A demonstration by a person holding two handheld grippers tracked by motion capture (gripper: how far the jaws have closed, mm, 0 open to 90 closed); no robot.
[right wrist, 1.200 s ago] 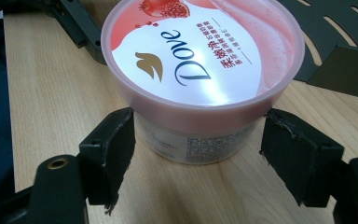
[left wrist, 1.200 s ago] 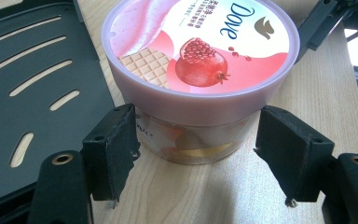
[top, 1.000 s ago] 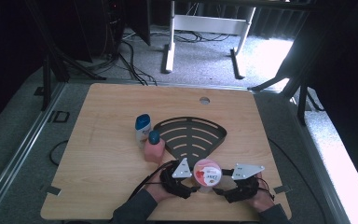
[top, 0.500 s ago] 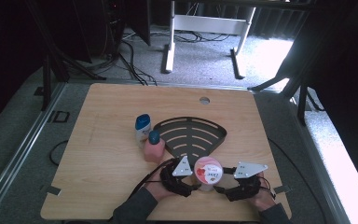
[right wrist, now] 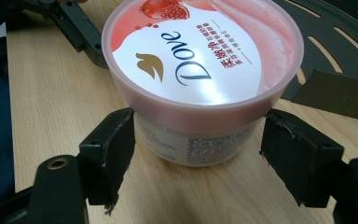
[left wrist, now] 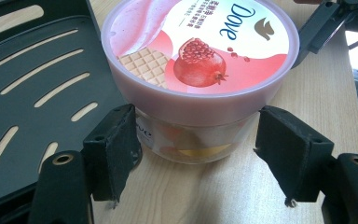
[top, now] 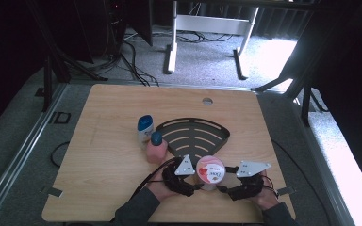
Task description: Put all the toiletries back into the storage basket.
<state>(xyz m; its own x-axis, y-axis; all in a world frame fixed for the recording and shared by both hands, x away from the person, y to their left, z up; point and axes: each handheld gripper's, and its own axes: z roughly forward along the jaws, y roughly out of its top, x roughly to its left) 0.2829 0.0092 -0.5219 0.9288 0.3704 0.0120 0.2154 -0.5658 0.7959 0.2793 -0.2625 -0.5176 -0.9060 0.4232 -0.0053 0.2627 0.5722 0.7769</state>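
Dove tub (top: 210, 172) is sitting upright on the table (top: 99, 141) near the front edge, just in front of the black slotted tray (top: 195, 134), between both grippers. Versus a second ago: tub is staying put, right gripper (top: 231, 188) plate is sitting slightly farther right, left gripper (top: 188, 183) is barely shifting.

Left gripper view: jaws are spread either side of the tub (left wrist: 200, 74) below the lid rim; left pad looks touching or nearly so, right pad is showing a gap. Released, not clamping. Right gripper view: same, jaws are flanking the tub (right wrist: 200, 79), gaps hard to judge, not squeezing.

High view is hiding the jaw tips under the grey plates. It is showing the pink bottle (top: 155, 147) and blue-capped bottle (top: 144, 129) standing left of the tray, touching or just beside each other. Gripper views are showing the lid print: pomegranate, wafer.
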